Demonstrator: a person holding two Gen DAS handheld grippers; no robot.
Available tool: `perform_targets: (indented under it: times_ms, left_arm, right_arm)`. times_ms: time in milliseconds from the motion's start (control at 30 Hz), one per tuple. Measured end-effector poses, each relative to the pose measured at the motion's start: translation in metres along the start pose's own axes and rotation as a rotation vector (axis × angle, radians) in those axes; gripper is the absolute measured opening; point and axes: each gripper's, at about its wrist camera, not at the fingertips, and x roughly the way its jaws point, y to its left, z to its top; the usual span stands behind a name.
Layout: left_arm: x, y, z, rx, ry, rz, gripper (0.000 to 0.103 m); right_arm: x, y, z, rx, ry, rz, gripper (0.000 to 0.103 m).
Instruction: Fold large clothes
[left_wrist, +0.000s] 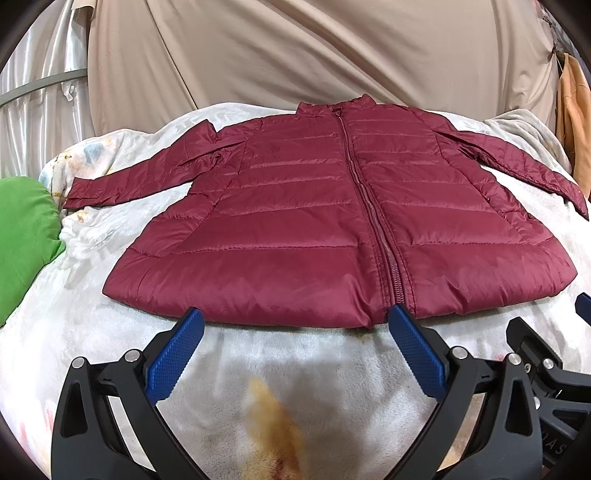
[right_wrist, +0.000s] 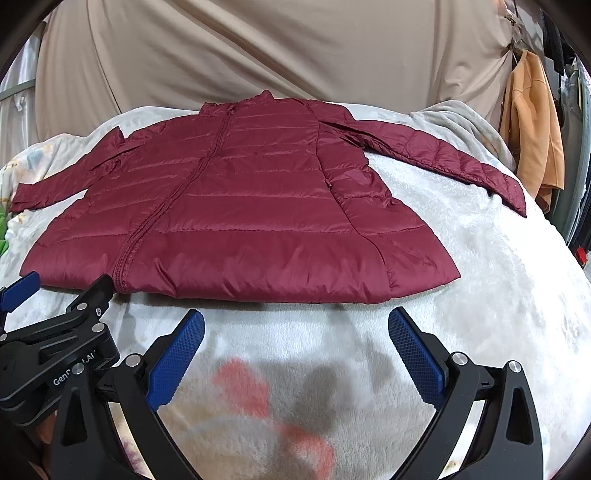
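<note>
Two grippers sit at the bottom of my views, both spread wide with nothing between their blue pads. My left gripper (left_wrist: 295, 321) fills the lower part of the left wrist view, its fingertips just short of the jacket's hem, the right-hand pad (left_wrist: 415, 350) close by the foot of the zipper; whether it touches the cloth I cannot tell. My right gripper (right_wrist: 295, 321) fills the lower part of the right wrist view, its pads hanging over bare blanket a little below the hem. Each camera catches the other tool at its edge: the left one shows at the lower left of the right wrist view, the right one at the lower right of the left wrist view.

Under them lies a fluffy white blanket (left_wrist: 92, 295) with faded orange and red prints at the bottom centre of each frame.

Beyond the fingertips the dark red quilted jacket (left_wrist: 332, 229) (right_wrist: 236, 221) lies flat across the middle of both frames, front up, zipped shut, hem toward me and collar away. Both sleeves stretch outward, one to the left edge and one to the right.

At the far left of the left wrist view sits a green cloth (left_wrist: 26, 236). Behind everything hangs a beige sheet (left_wrist: 314, 51), and an orange garment (right_wrist: 532, 136) hangs at the upper right.
</note>
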Motion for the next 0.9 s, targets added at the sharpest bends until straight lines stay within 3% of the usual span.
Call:
perform_targets:
  times_ms: [900]
  left_arm:
    - [0.0004,-0.0015,-0.0010,0.006,0.004,0.002,0.098]
  right_arm:
    - [0.0000,-0.0003,0.0001,0.000,0.001,0.000,0.098]
